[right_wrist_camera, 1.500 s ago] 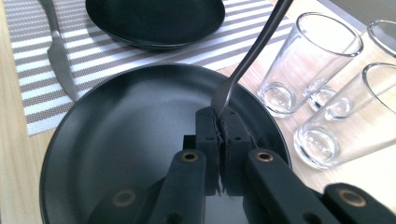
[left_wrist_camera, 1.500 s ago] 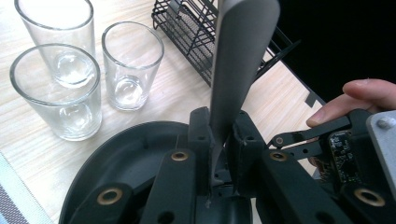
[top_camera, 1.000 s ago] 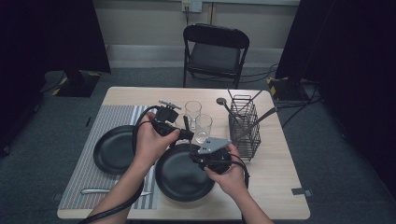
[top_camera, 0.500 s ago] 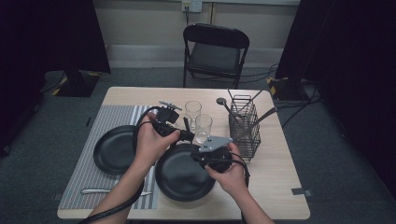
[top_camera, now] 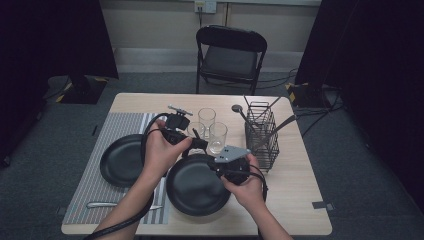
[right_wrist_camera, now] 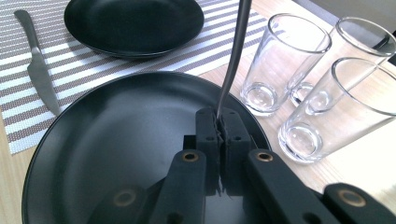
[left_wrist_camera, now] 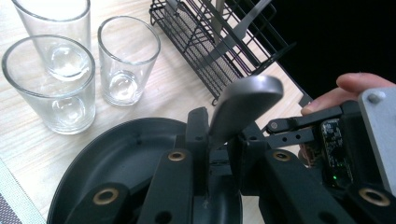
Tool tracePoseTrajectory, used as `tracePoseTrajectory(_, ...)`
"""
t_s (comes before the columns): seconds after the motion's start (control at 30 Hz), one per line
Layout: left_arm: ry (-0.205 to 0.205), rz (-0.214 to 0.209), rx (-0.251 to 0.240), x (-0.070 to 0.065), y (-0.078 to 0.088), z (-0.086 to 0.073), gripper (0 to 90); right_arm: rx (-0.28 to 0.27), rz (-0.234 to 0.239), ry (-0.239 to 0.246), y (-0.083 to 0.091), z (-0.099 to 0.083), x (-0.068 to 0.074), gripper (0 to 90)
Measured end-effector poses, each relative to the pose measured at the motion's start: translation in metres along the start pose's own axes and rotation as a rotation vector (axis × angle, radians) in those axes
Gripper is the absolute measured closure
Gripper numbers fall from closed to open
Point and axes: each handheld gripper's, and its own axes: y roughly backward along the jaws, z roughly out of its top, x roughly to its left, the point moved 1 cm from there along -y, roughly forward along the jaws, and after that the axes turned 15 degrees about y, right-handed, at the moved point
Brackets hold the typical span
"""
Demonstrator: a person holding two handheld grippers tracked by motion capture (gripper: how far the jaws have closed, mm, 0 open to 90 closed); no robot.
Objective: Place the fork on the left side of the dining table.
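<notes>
A grey metal utensil (left_wrist_camera: pixel 245 100) stands upright over the near black plate (top_camera: pixel 190 197), caught between both grippers. My left gripper (left_wrist_camera: pixel 222 135) is shut on it just below its broad rounded end; its jaws have just been opening a little, with the utensil between them. My right gripper (right_wrist_camera: pixel 219 119) is shut on the thin shaft (right_wrist_camera: pixel 232 56), which rises out of the pinched pads; these jaws have just been closing. In the high view the left gripper (top_camera: pixel 199 144) and right gripper (top_camera: pixel 214 162) meet tip to tip above the plate's far rim.
A second black plate (top_camera: pixel 120 160) and a knife (top_camera: pixel 100 205) lie on the striped placemat (top_camera: pixel 85 192) at the left. Three glasses (top_camera: pixel 218 137) stand just beyond the grippers. A black wire caddy (top_camera: pixel 262 137) with utensils stands to the right. A folding chair (top_camera: pixel 230 55) is behind the table.
</notes>
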Motion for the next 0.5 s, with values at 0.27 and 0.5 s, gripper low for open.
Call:
tracePoseTrajectory(0.27,-0.005,0.003,-0.01,-0.001,0.0017,0.0003,79.7,-0.018,0.013,-0.007,0.0002,0.0017,0.0007,87.0)
tracePoseTrajectory(0.5,-0.007,0.0,-0.015,-0.0007,0.0022,0.0003,79.8,-0.026,0.025,-0.018,-0.0003,0.0026,0.0011,82.8)
